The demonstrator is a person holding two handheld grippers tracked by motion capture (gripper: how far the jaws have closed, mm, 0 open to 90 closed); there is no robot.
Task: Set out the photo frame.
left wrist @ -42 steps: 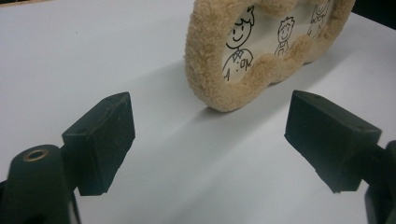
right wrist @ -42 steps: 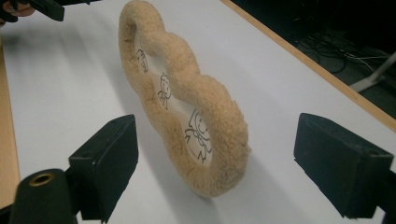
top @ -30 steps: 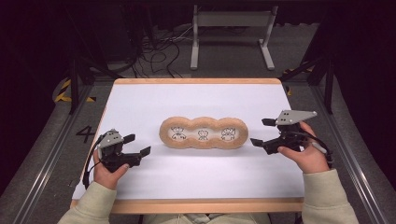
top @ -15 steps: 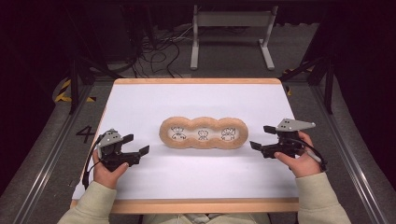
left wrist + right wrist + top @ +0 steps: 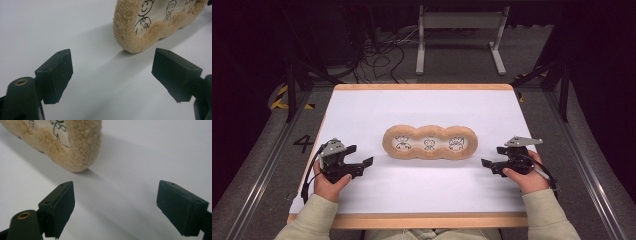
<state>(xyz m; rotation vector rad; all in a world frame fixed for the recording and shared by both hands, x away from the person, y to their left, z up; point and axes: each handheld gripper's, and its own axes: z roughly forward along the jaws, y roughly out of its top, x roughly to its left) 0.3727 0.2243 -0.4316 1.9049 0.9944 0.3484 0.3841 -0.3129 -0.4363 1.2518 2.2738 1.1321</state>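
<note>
A tan, fuzzy three-lobed cushion point(image 5: 430, 143) lies flat in the middle of the white table point(image 5: 422, 107), each lobe bearing a white panel with a line-drawn figure. My left gripper point(image 5: 366, 165) rests low at the table's left front, open, pointing right toward the cushion's left end point(image 5: 130, 32) and a short way off it. My right gripper point(image 5: 488, 158) is at the right front, open, pointing left, with the cushion's right end point(image 5: 82, 147) just ahead of its jaws. Nothing lies between either pair of jaws.
The table has a wooden rim point(image 5: 422, 220). Beyond its far edge are a dark floor, tangled cables point(image 5: 382, 47) and a grey metal stand point(image 5: 459, 30). Yellow-black tape point(image 5: 279, 97) marks the floor at left.
My right gripper has dropped lower and drawn slightly toward the table's front. The left gripper has barely shifted. The cushion has not moved.
</note>
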